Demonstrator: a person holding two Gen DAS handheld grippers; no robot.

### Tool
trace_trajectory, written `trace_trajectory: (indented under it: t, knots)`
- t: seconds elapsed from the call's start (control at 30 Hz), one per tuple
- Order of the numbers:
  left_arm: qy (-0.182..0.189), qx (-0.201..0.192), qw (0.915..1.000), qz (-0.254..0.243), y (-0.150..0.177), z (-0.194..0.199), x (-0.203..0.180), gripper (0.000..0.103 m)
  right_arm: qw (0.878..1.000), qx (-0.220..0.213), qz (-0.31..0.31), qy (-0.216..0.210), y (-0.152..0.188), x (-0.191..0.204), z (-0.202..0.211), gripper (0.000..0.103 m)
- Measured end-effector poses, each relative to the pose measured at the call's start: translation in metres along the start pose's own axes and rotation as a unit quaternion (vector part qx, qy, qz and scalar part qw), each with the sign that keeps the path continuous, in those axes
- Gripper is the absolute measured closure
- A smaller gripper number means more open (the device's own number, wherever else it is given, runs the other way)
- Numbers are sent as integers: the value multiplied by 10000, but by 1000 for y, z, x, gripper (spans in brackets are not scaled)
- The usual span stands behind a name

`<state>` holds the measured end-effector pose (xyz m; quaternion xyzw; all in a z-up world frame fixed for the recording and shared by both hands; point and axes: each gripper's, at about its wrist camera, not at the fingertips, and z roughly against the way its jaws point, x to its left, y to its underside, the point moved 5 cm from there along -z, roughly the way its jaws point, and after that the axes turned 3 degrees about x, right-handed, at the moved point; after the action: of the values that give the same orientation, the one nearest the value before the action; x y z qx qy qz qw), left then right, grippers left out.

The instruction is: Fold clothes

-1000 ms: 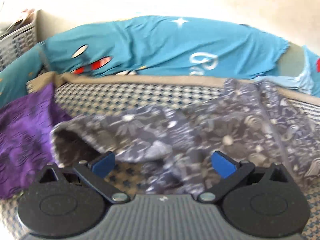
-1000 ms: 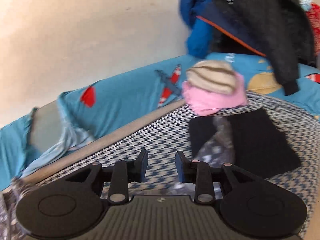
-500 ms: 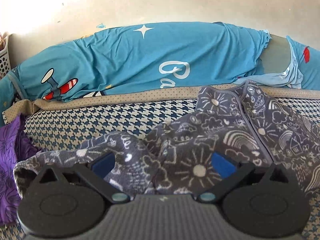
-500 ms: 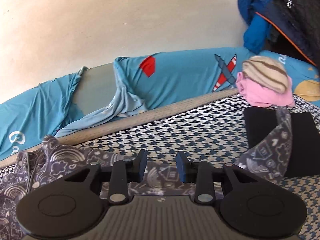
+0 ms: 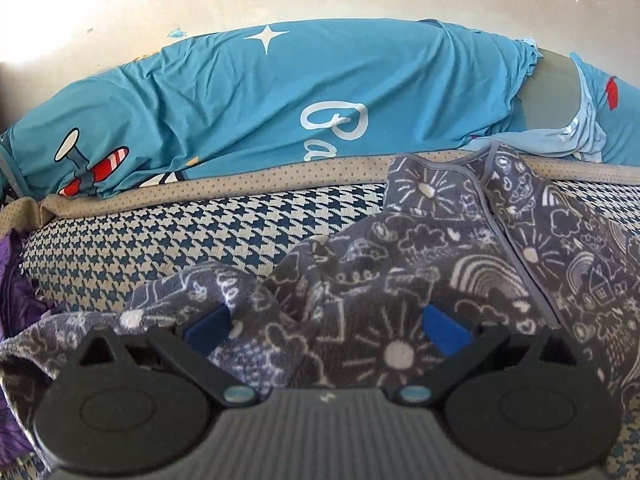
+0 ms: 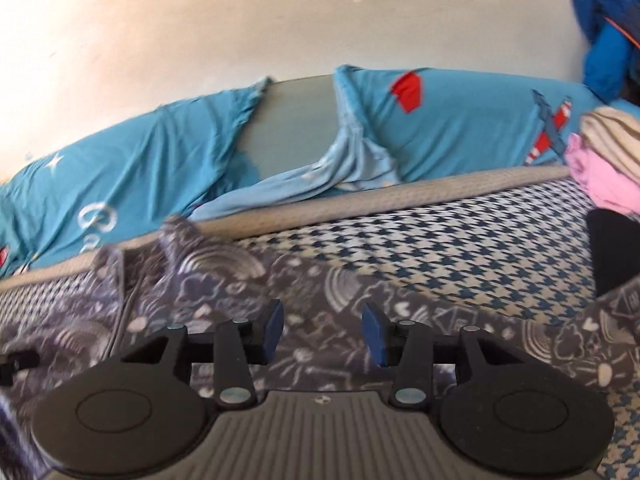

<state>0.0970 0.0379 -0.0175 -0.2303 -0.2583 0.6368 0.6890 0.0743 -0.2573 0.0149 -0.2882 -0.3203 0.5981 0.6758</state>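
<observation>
A bedroom at home, as far as I can see

I look along a bed with a blue-and-cream houndstooth cover (image 5: 168, 240), turquoise cartoon-print pillows (image 5: 280, 108) lined against a plain cream wall (image 6: 240, 32), a grey doodle-print fleece garment (image 5: 460, 264) spread out, pink and striped folded clothes (image 6: 604, 160) stacked beside it, a blue jacket (image 6: 604, 40) hanging

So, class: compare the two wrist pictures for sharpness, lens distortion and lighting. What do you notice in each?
Left wrist view: sharp; the doodle-print garment reads crisply, the beige mattress edge bows from fisheye distortion, and glare whitens the wall's left side. Right wrist view: softer; the same garment is smeared by motion blur, the gripper stays sharp, light is even.
</observation>
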Motion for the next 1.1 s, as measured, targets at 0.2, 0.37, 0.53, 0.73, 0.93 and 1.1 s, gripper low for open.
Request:
trace_trajectory:
  t: [0.2,0.37,0.53,0.73,0.93,1.1]
  knots:
    - [196,-111,9996,-185,6,27,8,0,9990,155,395,-152,10,1,10,59]
    - [585,-63,9981,-166,12,49,7,0,9988,270,240,-323,15,-10,21,58]
    - [766,162,9958,-476,31,58,-1,0,9964,445,452,-559,25,-14,33,54]
    - [728,341,9907,-1094,61,68,-9,0,9900,683,1062,-624,46,-24,40,53]
    - [690,516,9879,-1290,82,64,-13,0,9838,1049,1263,-723,66,-27,24,52]
    - [595,690,9868,-1341,87,51,-14,0,9800,1035,1475,-847,72,-18,12,52]
